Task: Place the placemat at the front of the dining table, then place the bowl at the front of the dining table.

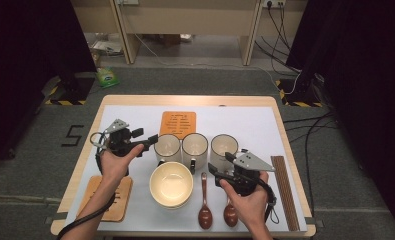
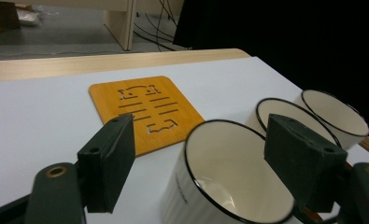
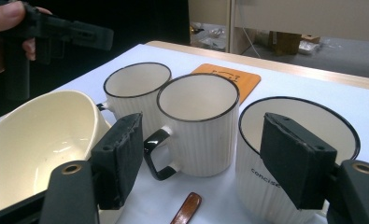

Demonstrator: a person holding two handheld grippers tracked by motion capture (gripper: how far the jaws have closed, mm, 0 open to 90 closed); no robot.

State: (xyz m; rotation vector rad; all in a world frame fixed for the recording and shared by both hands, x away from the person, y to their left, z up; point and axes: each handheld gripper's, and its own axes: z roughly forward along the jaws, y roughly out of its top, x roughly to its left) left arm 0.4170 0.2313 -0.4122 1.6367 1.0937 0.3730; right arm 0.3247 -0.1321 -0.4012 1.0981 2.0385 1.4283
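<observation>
White-topped table (image 1: 285, 150) with a wooden rim, grey floor and dark curtains around. Seen from above: three white mugs in a row, a cream bowl (image 1: 171, 184) and two brown spoons nearer the person. Left gripper (image 1: 147, 143) held just beside the left mug (image 1: 167, 146), jaws pointing at it, not closed on it. Right gripper (image 1: 224, 162) hovering just short of the right mug (image 1: 224, 146), above the right spoon (image 1: 230, 214).

Left gripper view: jaws wide apart, nothing clamped; left mug (image 2: 229, 177) low between them, orange mat (image 2: 145, 109) beyond.

Right gripper view: jaws likewise wide, empty; middle mug (image 3: 198, 123) straight ahead between them, right mug (image 3: 289, 154) partly behind the right-hand jaw, bowl (image 3: 42, 140) behind the left-hand one, spoon handle (image 3: 187, 208) below.
</observation>
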